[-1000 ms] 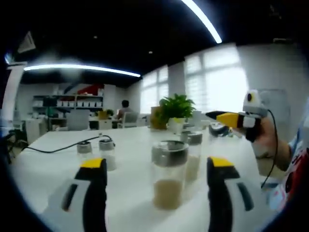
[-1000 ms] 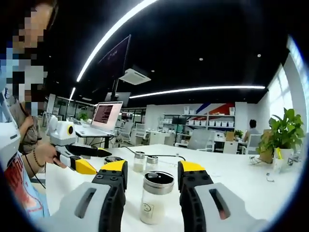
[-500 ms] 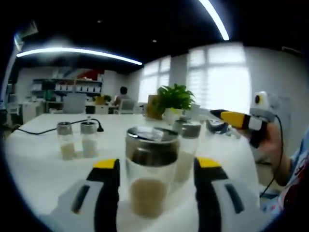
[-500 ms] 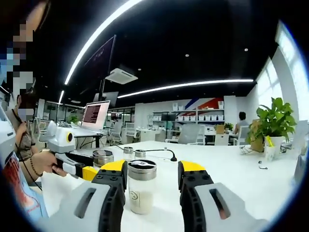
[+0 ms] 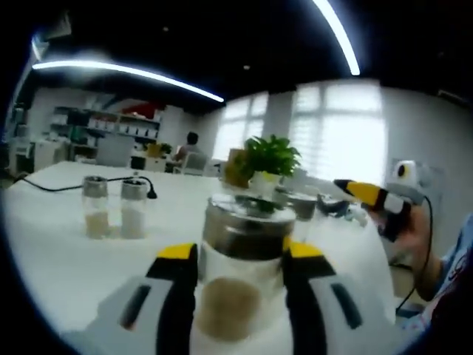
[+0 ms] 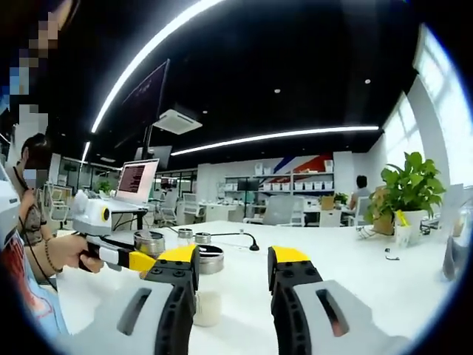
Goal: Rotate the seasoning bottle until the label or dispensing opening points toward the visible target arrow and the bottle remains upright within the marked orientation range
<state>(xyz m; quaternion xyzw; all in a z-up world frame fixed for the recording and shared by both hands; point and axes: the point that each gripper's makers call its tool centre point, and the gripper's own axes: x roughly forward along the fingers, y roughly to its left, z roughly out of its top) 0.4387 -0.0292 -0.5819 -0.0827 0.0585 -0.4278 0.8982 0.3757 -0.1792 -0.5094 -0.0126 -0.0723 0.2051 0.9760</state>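
In the left gripper view, a clear seasoning bottle (image 5: 233,296) with a metal cap and pale powder stands upright on the white table (image 5: 52,251). My left gripper (image 5: 240,251) is shut on it, both yellow-tipped jaws against the glass. A second capped bottle (image 5: 297,205) stands right behind it. In the right gripper view, my right gripper (image 6: 233,255) is open with nothing between its jaws. A capped bottle (image 6: 210,290) peeks out beside its left jaw. The left gripper (image 6: 137,259) comes in from the left at another metal cap (image 6: 151,241).
Two small shakers (image 5: 114,214) and a black cable (image 5: 44,185) lie to the left on the table. A potted plant (image 5: 270,159) stands at the back. The right gripper (image 5: 369,196), held by a hand, is at the right. A laptop (image 6: 137,181) sits far left.
My left gripper has moved forward around the bottle and its jaws have narrowed onto it. In the right gripper view the bottle has slid left behind the left jaw; those jaws stay apart.
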